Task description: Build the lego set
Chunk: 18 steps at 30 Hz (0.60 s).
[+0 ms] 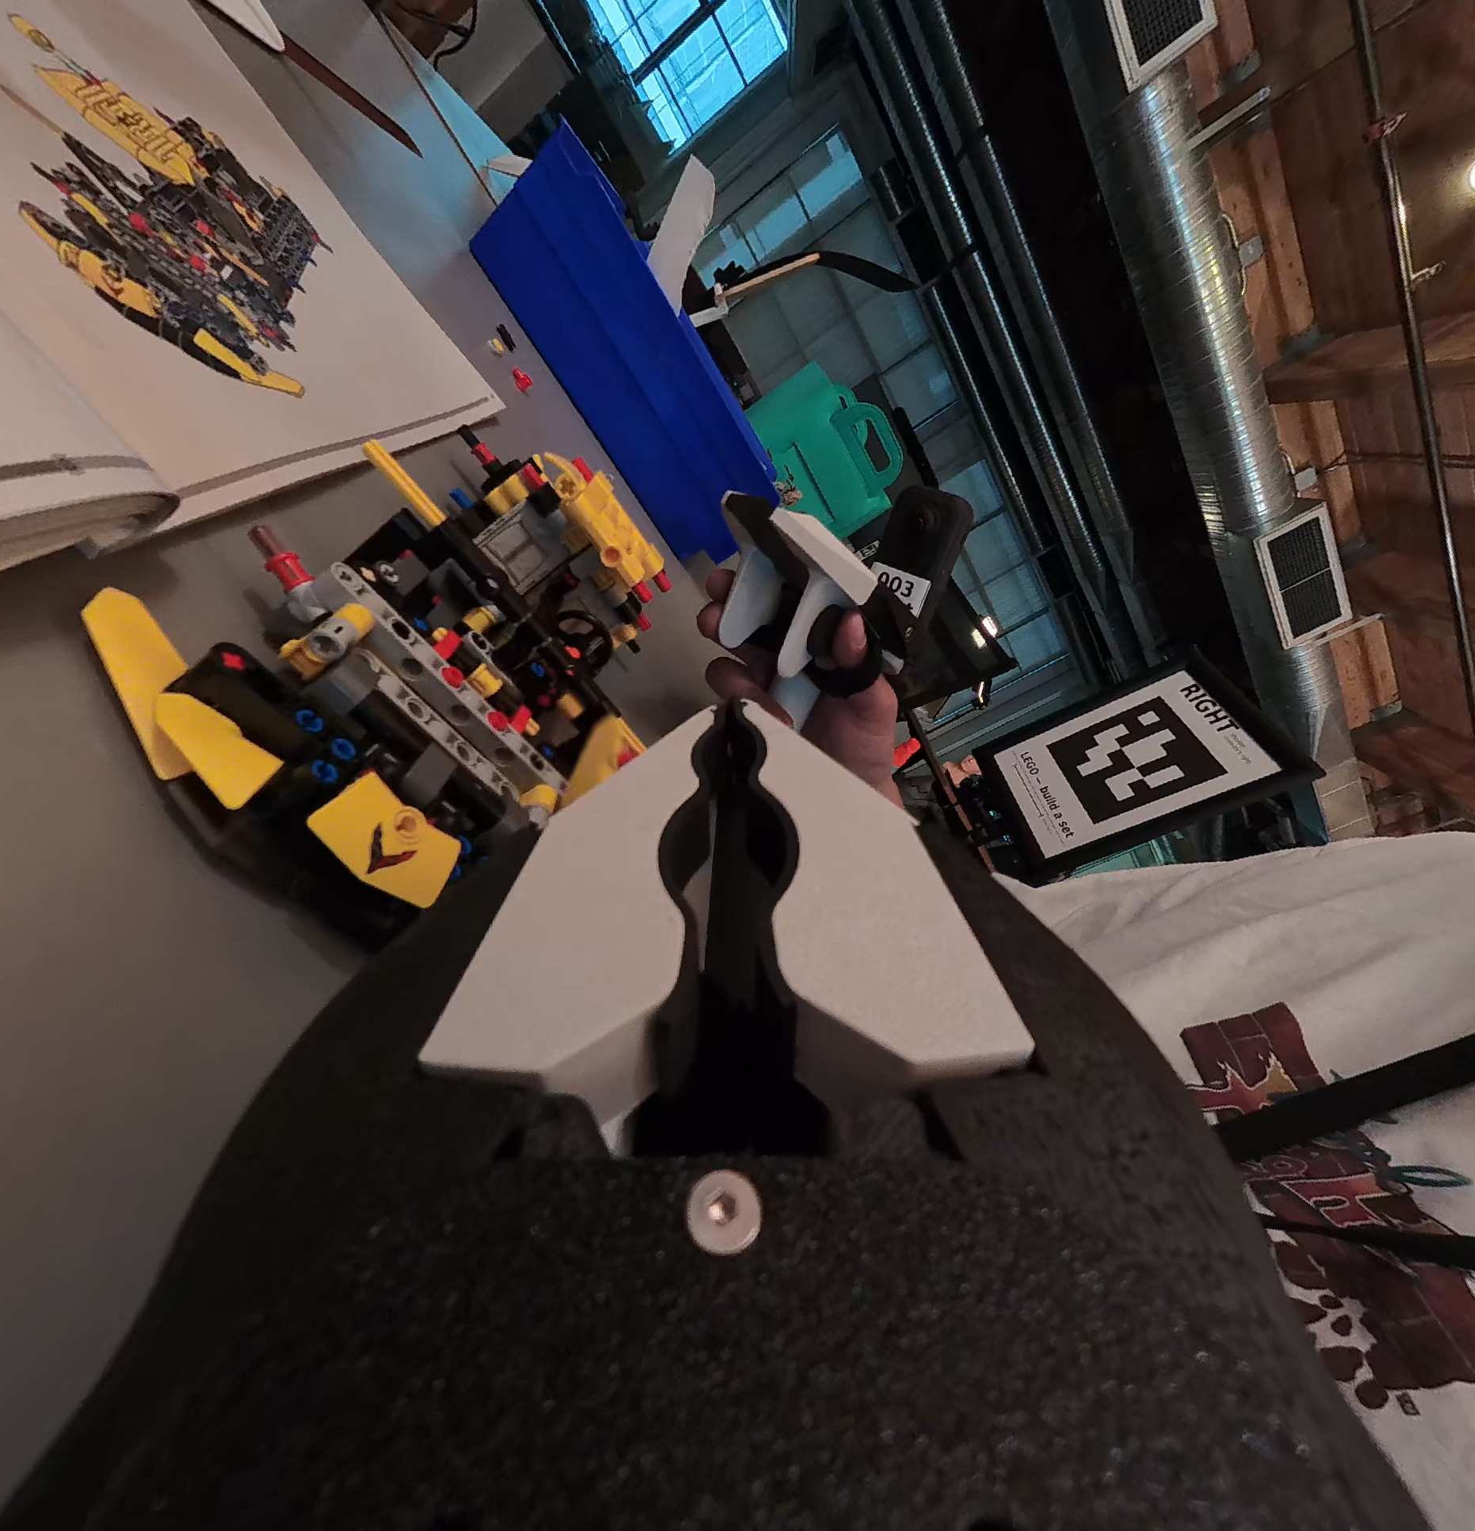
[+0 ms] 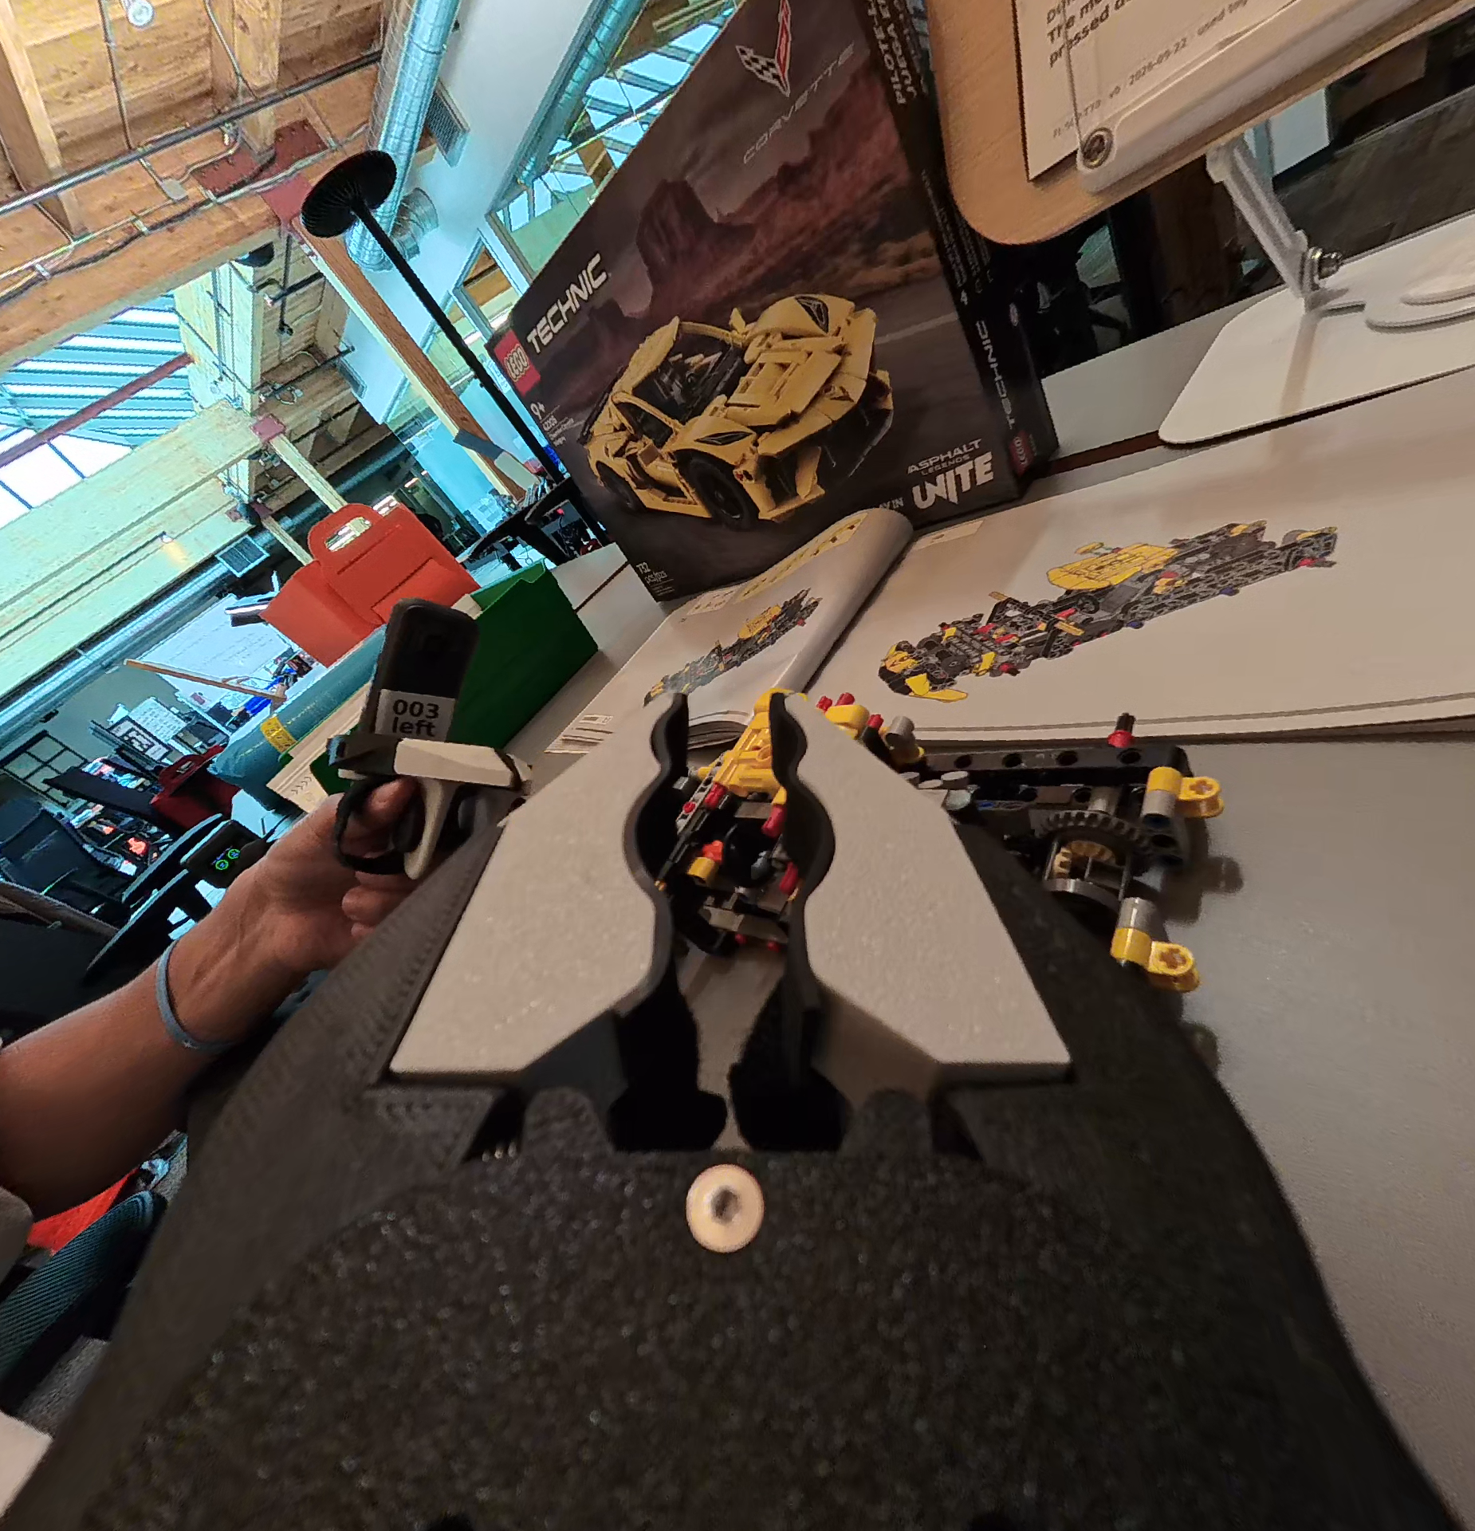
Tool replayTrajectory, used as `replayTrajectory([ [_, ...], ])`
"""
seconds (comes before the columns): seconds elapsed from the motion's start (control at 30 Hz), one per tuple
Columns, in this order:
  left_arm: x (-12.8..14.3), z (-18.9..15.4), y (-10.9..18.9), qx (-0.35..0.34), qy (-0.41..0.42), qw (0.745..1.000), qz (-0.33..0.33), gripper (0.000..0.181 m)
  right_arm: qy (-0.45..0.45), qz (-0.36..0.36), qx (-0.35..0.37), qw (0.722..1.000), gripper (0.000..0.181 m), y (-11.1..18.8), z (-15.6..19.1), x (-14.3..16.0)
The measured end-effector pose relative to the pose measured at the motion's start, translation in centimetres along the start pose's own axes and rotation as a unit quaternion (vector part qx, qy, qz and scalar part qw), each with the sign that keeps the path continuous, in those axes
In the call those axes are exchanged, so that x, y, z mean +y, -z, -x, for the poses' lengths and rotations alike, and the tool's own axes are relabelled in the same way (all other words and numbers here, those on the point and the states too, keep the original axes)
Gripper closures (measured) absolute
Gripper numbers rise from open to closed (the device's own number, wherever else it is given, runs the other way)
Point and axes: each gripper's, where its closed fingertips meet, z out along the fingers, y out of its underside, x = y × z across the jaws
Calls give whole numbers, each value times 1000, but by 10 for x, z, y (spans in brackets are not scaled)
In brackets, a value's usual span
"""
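Observation:
The part-built yellow, black and grey Lego car chassis (image 1: 436,679) lies on the grey table (image 1: 96,953). My left gripper (image 1: 730,714) is shut and empty, held in the air to the right of the chassis. My right gripper (image 2: 732,704) has its jaws a little apart. The chassis (image 2: 1074,795) lies just beyond it and shows through the gap; I cannot tell whether the fingertips touch it. Each gripper shows in the other's view, held by a hand: the right one (image 1: 809,605) and the left one (image 2: 448,766).
An open instruction booklet (image 2: 1132,630) lies behind the chassis, and the set's box (image 2: 759,331) stands behind that. A blue bin (image 1: 618,331) with a few loose pieces (image 1: 510,360) beside it, a green bin (image 2: 519,654) and a white stand base (image 2: 1339,356) share the table.

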Motion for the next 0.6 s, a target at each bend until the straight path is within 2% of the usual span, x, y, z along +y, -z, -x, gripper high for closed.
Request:
replayTrajectory([
  [0.17,0,-2,3,-16,-36,999,13,181,-1,-1,-1,1000,163,0,0,0],
  [0.2,-3,-1,6,-31,-52,998,15,181,-1,-1,-1,1000,163,0,0,0],
  [0.27,-15,13,21,-105,-107,989,9,181,-1,0,-2,1000,163,0,1,0],
  [0.33,-40,37,52,-231,-190,954,-3,180,1,1,-2,1000,163,0,1,0],
  [0.4,-73,66,101,-383,-259,887,-24,162,1,2,-1,1000,164,0,1,1],
  [0.43,-83,75,121,-428,-273,861,-28,155,1,3,-2,1000,164,-1,1,1],
  [0.5,-90,93,144,-467,-260,845,-10,145,0,5,-4,1000,163,-1,2,1],
  [0.6,-92,118,160,-512,-244,823,17,118,1,11,-5,1000,163,-3,2,3],
])
